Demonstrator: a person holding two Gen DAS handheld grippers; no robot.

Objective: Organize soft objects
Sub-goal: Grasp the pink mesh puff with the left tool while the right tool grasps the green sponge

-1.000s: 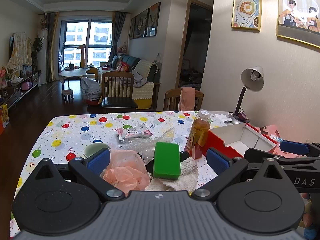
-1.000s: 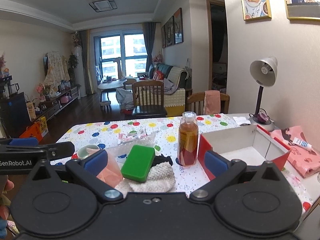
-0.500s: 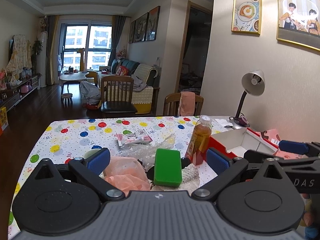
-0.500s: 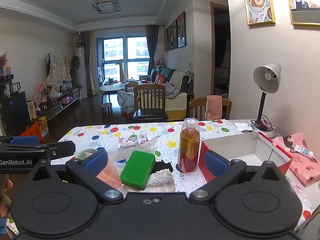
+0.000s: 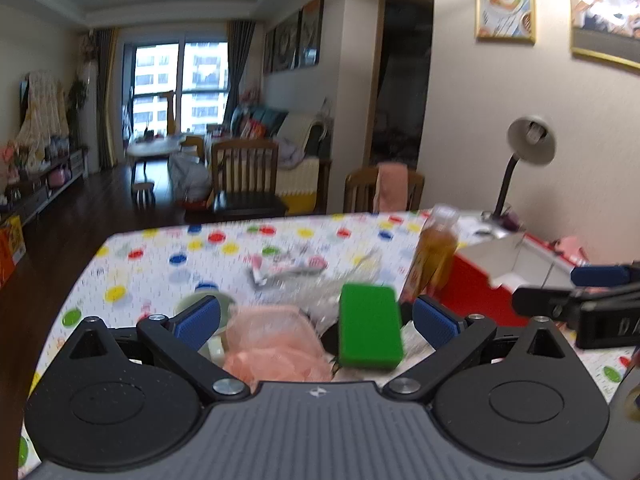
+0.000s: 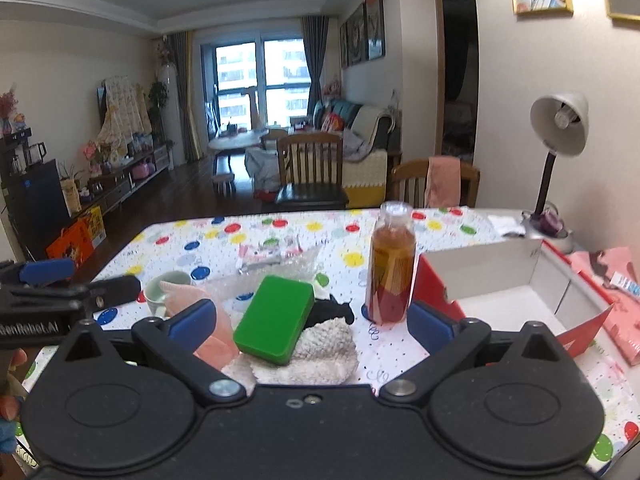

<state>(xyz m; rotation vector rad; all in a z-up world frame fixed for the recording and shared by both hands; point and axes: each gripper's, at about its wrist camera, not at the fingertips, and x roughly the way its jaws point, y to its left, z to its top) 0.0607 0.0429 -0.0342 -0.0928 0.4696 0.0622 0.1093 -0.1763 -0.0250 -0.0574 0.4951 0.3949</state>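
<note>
A green sponge (image 6: 275, 319) lies on a cream knitted cloth (image 6: 320, 350), with a black soft item (image 6: 330, 311) behind it and a pink cloth (image 6: 208, 330) to its left. In the left wrist view the green sponge (image 5: 369, 326) and the pink cloth (image 5: 272, 340) lie between the fingers. My left gripper (image 5: 316, 320) is open and empty above the pile. My right gripper (image 6: 312, 322) is open and empty, just before the sponge. A red-and-white open box (image 6: 500, 276) stands on the right.
An amber bottle (image 6: 392, 268) stands between the pile and the box. A small green cup (image 6: 166, 292), crinkled clear plastic (image 6: 272, 276) and a snack packet (image 6: 268, 254) lie behind the pile. A desk lamp (image 6: 554, 160) and pink packaging (image 6: 612, 292) are at the right.
Both cameras have risen and pulled back slightly, so the pile sits lower in view. The left wrist view is now motion-blurred. Both grippers stay open.
</note>
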